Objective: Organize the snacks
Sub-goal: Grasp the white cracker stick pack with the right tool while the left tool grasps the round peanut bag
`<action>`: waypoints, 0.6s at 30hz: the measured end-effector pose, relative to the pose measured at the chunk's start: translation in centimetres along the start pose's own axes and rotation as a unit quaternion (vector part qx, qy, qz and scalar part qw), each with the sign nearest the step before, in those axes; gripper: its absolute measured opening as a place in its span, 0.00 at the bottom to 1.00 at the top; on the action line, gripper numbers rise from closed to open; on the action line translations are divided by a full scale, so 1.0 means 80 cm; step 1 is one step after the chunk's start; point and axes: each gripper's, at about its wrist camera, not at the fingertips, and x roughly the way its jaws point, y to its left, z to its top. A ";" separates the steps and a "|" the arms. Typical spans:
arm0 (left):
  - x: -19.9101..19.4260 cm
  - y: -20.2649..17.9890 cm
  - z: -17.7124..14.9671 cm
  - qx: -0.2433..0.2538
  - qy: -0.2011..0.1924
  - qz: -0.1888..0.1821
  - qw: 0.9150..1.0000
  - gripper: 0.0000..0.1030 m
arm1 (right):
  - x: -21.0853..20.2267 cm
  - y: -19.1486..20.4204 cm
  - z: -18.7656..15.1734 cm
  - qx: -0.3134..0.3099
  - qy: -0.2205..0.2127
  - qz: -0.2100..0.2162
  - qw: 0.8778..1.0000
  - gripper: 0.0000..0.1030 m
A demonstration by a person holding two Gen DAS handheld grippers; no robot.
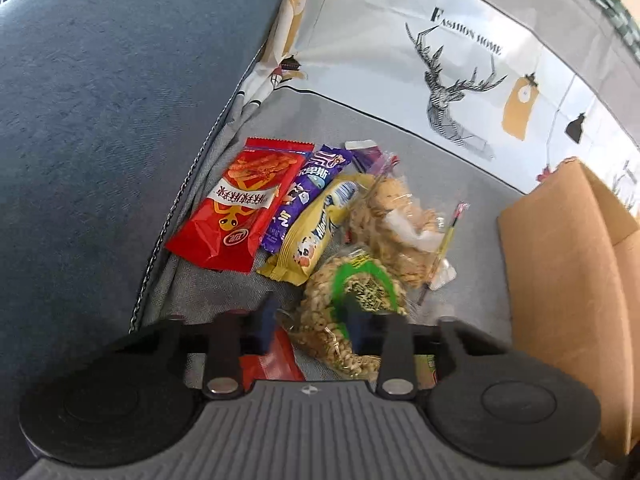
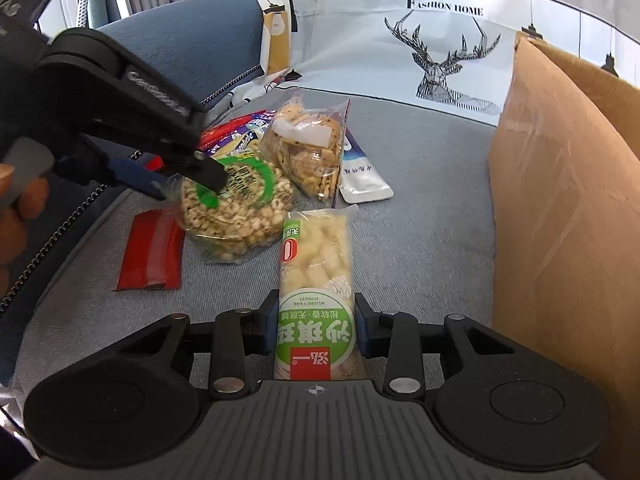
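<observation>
Snack packs lie on a grey sofa seat [image 1: 460,200]. My right gripper [image 2: 315,326] is shut on a long green-and-white pastry pack [image 2: 316,276], its far end resting on the seat. My left gripper [image 1: 311,322] is open, its fingers astride a round puffed-grain cake pack with a green label [image 1: 352,300]; in the right wrist view this gripper [image 2: 188,178] sits over that same pack [image 2: 236,208]. Beyond lie a red pack [image 1: 240,204], a purple pack [image 1: 304,196], a yellow pack [image 1: 316,228] and a clear cracker bag [image 1: 400,224].
A brown cardboard box [image 2: 560,208] stands at the right of the seat. A small red pack [image 2: 150,250] lies at the left. A white pouch [image 2: 362,178] lies behind the cracker bag [image 2: 308,148]. A deer-print cushion [image 2: 440,40] forms the back; a blue armrest [image 1: 100,120] is on the left.
</observation>
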 end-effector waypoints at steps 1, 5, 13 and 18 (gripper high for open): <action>-0.003 0.002 -0.002 0.002 0.002 0.002 1.000 0.14 | -0.002 0.000 -0.002 0.000 0.002 0.001 1.000 0.37; -0.018 0.010 -0.015 0.005 0.014 0.006 1.000 0.00 | -0.013 0.000 -0.012 -0.003 0.010 0.006 1.000 0.37; -0.040 0.027 -0.024 -0.028 -0.002 -0.030 0.999 0.30 | -0.041 0.010 -0.036 0.002 0.032 0.008 0.999 0.37; -0.033 -0.001 -0.015 -0.015 -0.009 -0.041 0.999 0.77 | -0.043 0.013 -0.041 -0.005 0.033 0.003 0.999 0.43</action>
